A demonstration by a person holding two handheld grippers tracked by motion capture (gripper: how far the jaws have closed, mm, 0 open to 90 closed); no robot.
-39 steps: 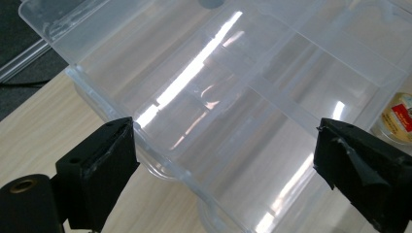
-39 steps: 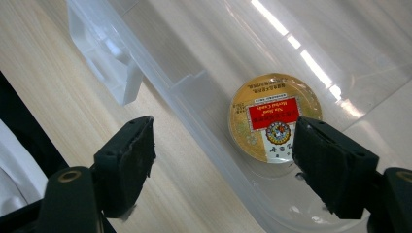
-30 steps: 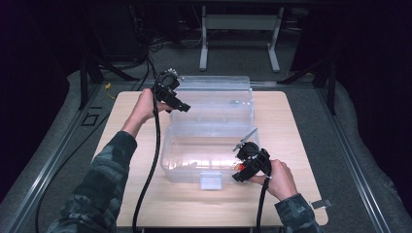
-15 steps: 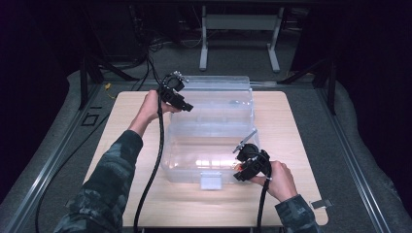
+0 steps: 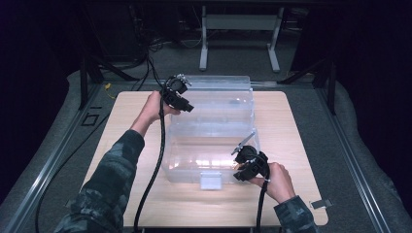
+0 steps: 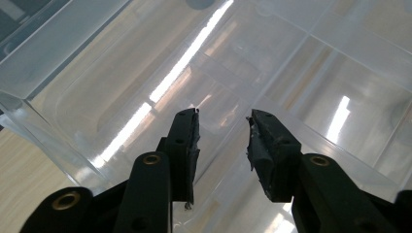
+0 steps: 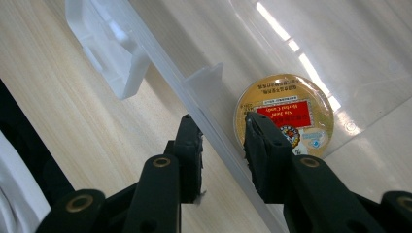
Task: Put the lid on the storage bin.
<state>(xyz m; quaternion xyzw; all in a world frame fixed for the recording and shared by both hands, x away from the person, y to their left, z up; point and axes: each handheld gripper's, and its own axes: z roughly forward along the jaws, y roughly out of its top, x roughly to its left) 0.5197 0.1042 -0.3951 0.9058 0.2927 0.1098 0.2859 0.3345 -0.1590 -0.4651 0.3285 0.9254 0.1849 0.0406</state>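
Observation:
A clear plastic box stands open on the wooden table, its lid leaning back. My left gripper is at the lid's left edge. Its jaws have just been closing, still stand apart, and clear plastic lies between and beyond them. My right gripper has just closed on the box's front wall near the right corner, one jaw outside and one inside. A round gold tin with a red label lies inside the box beside the inner jaw.
The box's white latch hangs at the middle of the front wall. Black cables trail from both grippers toward the table's near edge. A metal stand is on the floor behind the table. Dark carpet surrounds the table.
My left hand has crept slightly right against the lid's edge. The right hand and the box have stayed in place.

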